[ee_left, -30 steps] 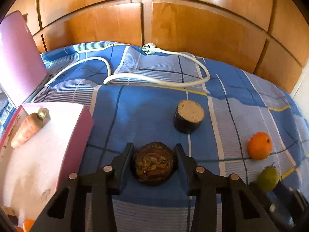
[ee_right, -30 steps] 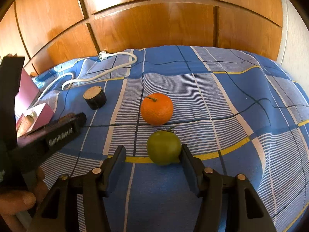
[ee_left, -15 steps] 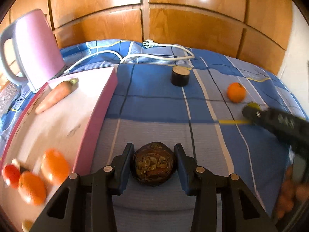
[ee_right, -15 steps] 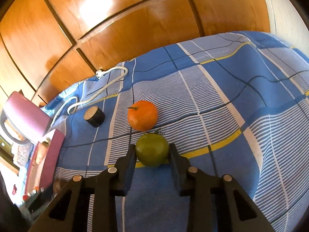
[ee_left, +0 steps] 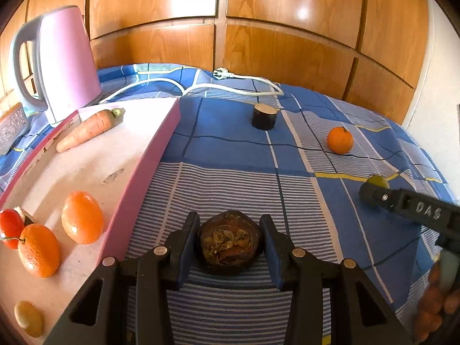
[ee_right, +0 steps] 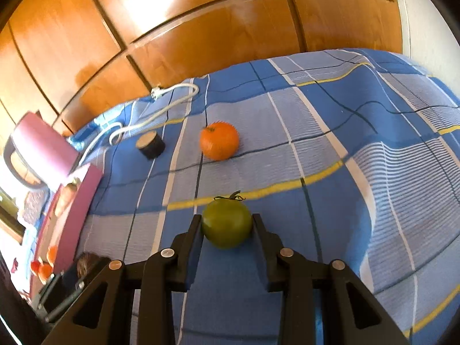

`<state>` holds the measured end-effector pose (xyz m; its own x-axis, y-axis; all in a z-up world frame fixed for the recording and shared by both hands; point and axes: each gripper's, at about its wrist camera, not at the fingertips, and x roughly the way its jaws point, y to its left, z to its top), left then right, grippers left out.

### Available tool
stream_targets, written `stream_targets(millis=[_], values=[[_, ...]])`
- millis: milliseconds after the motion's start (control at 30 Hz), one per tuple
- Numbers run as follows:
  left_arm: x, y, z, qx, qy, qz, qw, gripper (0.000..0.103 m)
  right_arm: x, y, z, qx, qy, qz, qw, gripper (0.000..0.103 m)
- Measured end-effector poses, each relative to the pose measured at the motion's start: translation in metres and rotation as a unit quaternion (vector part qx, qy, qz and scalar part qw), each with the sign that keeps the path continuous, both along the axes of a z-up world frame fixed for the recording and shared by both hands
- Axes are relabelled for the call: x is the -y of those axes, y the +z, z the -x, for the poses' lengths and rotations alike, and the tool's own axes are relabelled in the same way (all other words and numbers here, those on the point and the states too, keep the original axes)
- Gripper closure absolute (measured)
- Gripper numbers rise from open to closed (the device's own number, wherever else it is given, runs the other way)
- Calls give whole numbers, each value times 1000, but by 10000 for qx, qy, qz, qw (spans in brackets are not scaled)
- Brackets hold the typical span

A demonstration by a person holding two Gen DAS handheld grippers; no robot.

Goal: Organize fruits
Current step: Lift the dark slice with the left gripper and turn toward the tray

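Right gripper [ee_right: 227, 227] pinching green fruit [ee_right: 226, 223] at its widest girth, centre frame; smooth, roundish, likely slippery — squeeze gently.

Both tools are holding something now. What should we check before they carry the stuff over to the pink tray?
1. Right tool shut on the green fruit: ok, both fingers press its sides.
2. Left tool shut on the dark brown fruit: ok, fingers touch both sides.
3. Free room on the pink tray: ok, bare white floor between the carrot and the oranges.
4. Path to the tray for the left tool: ok, only cloth lies between.
5. Both fruits lifted off the blanket: cannot tell.
6. Everything gathered: not ok, the loose orange and the dark stub sit on the blanket.
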<state>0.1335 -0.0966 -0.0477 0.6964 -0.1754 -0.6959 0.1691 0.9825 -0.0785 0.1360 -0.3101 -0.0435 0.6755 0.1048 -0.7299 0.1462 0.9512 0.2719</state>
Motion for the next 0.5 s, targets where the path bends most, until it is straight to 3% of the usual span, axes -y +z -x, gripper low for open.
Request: stream_targets(millis=[233, 500], values=[[0, 0, 2, 34, -34, -9, 10000, 60, -23, -2, -1, -109, 32, 861, 9962, 69], [0, 0, 2, 32, -29, 31, 10000, 60, -28, -2, 0, -83, -66, 1113, 9937, 69]])
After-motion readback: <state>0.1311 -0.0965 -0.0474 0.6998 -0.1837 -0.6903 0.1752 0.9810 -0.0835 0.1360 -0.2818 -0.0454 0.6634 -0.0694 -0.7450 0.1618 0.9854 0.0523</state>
